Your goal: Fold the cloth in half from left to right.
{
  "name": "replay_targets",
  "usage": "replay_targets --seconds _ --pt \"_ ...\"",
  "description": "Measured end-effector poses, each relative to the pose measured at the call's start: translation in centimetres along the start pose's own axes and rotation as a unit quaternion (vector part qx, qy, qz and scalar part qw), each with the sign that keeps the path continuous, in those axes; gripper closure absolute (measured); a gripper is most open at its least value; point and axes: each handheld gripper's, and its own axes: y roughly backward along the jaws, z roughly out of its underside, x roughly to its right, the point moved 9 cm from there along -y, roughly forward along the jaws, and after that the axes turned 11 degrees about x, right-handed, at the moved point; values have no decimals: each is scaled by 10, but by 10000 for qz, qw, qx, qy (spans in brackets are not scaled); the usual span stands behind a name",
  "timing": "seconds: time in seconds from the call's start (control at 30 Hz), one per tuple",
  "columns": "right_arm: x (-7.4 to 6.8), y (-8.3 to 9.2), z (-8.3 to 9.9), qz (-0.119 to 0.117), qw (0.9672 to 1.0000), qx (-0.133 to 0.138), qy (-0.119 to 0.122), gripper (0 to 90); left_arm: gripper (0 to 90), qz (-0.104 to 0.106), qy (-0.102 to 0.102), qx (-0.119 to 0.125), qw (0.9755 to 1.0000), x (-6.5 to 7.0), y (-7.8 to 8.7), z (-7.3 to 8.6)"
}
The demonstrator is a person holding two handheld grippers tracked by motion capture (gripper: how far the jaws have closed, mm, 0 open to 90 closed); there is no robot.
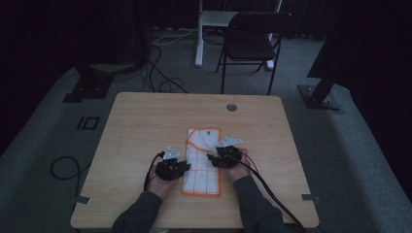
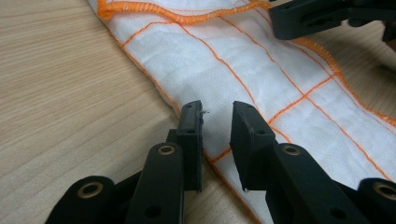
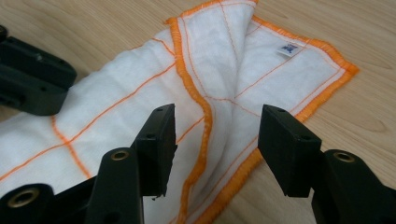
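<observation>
A white cloth (image 1: 201, 162) with orange grid lines and an orange hem lies folded in a long strip on the wooden table (image 1: 141, 126). My left gripper (image 1: 179, 167) sits at the cloth's left edge. Its jaws stand a little apart over that hem, nothing between them, in the left gripper view (image 2: 217, 119). My right gripper (image 1: 214, 159) is at the cloth's right side. It is open wide above the folded-over hem (image 3: 196, 93) in the right gripper view (image 3: 215, 128). A small label (image 3: 289, 49) shows near the cloth's far corner.
A round grommet (image 1: 231, 107) is set in the table's far edge. Beyond the table stand a black folding chair (image 1: 252, 41) and a white stand leg (image 1: 198, 34). Cables (image 1: 65, 167) lie on the grey carpet at the left.
</observation>
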Motion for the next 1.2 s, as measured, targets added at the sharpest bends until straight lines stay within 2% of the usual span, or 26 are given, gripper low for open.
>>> replay_targets --seconds 0.17,0.2,0.3,0.43,0.67,1.03,1.2 --pt "2 -10 0 19 9998 -107 164 478 772 -51 -40 -30 10000 -1 0 1" --pt "6 -13 1 118 9996 -163 210 486 780 -60 -49 -36 10000 -1 0 1" --pt "11 -14 0 198 9994 -187 211 490 782 -70 -56 -42 10000 -1 0 1" --pt "24 -12 -3 418 9987 -184 218 492 784 -84 -63 -44 9999 0 0 2" --pt "44 -11 0 659 9975 -255 78 491 794 -119 -85 -42 9999 0 1 2" --pt "56 -4 -1 822 9963 -241 -82 492 804 -143 -116 -88 9998 1 2 3" --pt "56 1 1 795 9965 -239 -125 487 756 -174 -106 -5 9998 -4 2 -3"
